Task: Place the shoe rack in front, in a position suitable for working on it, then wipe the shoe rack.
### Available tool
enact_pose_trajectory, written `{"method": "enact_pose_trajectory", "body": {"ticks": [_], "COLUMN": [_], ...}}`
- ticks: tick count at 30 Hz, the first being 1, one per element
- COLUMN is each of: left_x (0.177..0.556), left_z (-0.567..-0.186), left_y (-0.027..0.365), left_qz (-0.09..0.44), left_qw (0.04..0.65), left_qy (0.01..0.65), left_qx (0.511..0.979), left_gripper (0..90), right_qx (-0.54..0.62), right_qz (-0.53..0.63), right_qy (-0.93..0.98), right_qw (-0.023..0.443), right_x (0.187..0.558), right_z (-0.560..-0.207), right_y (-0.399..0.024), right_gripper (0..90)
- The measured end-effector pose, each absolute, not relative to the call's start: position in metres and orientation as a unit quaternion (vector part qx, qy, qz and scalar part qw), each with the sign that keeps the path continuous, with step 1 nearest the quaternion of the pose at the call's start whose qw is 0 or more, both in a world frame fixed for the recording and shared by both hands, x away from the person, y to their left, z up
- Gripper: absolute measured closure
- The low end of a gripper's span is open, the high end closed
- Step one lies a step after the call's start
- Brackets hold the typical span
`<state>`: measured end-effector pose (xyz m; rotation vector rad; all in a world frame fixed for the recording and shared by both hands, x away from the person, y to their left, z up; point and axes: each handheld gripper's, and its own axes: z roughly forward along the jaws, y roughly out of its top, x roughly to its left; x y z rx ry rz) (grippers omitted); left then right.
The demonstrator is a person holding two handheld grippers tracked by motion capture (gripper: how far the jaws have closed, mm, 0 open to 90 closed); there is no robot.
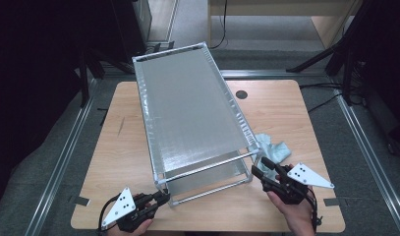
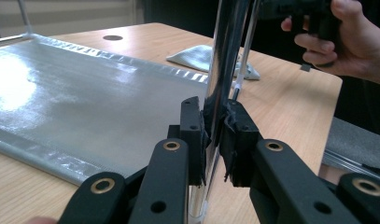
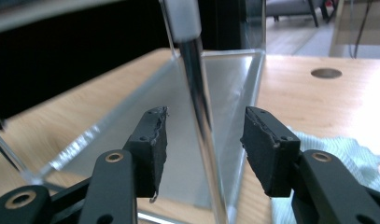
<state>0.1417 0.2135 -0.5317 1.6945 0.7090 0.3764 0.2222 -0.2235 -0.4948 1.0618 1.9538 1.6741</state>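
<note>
A two-tier rack [image 1: 192, 108] with a chrome frame and grey mesh shelves stands on the wooden table [image 1: 119, 147], its long side running away from me. My left gripper [image 1: 160, 196] is at the rack's near left corner. In the left gripper view it [image 2: 214, 135] is shut on the upright chrome post [image 2: 227, 56], both pads pressing on it. My right gripper [image 1: 259, 167] is at the near right corner. In the right gripper view it [image 3: 204, 135] stands open around that corner's post [image 3: 197, 84], with a gap on each side.
A pale green cloth [image 1: 273, 147] lies crumpled on the table just right of the rack, close to my right gripper. A round cable hole [image 1: 242, 94] sits in the tabletop at the back right. Dark stands and a wooden desk are beyond the table.
</note>
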Motion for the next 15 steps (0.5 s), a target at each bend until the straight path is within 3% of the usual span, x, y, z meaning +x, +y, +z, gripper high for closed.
{"method": "enact_pose_trajectory", "body": {"ticks": [8,11,15], "left_x": [0.141,0.14,0.139], "left_z": [-0.533,-0.533,-0.533], "left_y": [0.205,0.202,0.198], "left_qz": [0.148,0.146,0.14], "left_qw": [0.599,0.6,0.6], "left_qy": [0.295,0.29,0.286], "left_qx": [0.73,0.731,0.734], "left_gripper": [79.2,79.3,79.0], "right_qx": [0.419,0.496,0.514], "right_qz": [0.616,0.54,0.458], "right_qy": [0.639,0.639,0.688], "right_qw": [0.191,0.232,0.229], "right_x": [0.228,0.241,0.26], "right_z": [-0.49,-0.499,-0.521], "right_y": [-0.262,-0.264,-0.244], "right_gripper": [45.8,45.0,45.0]}}
